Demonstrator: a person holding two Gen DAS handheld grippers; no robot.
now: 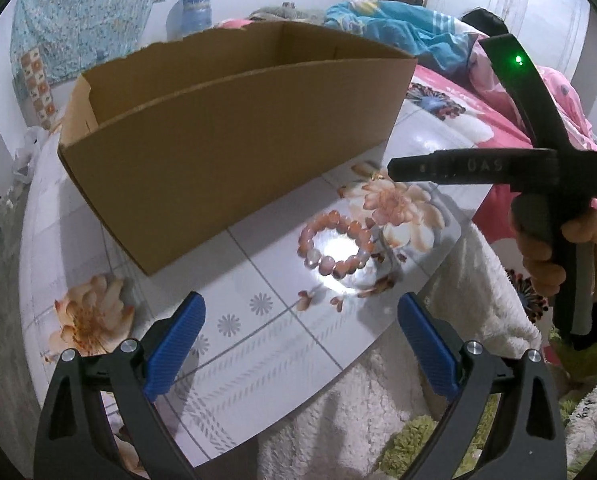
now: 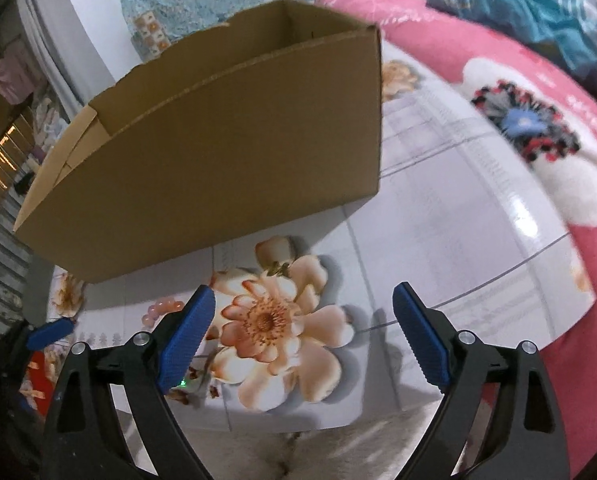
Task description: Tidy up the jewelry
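A pink and orange bead bracelet (image 1: 335, 242) lies flat on the flowered tabletop (image 1: 258, 320), in front of an open brown cardboard box (image 1: 226, 136). My left gripper (image 1: 301, 312) is open and empty, a little short of the bracelet. The right gripper's black body (image 1: 498, 170) shows side-on at the right of the left wrist view, held by a hand. In the right wrist view my right gripper (image 2: 304, 300) is open and empty above a printed flower. Part of the bracelet (image 2: 160, 310) peeks out behind its left finger. The box (image 2: 218, 152) stands just beyond.
A small gold-coloured item (image 2: 279, 269) lies near the box's front corner. A pink floral blanket (image 2: 518, 128) and blue cloth (image 2: 538, 4) lie on the bed to the right. White fleece (image 1: 378, 392) hangs below the table's near edge. The left gripper's blue pad (image 2: 52, 330) shows at far left.
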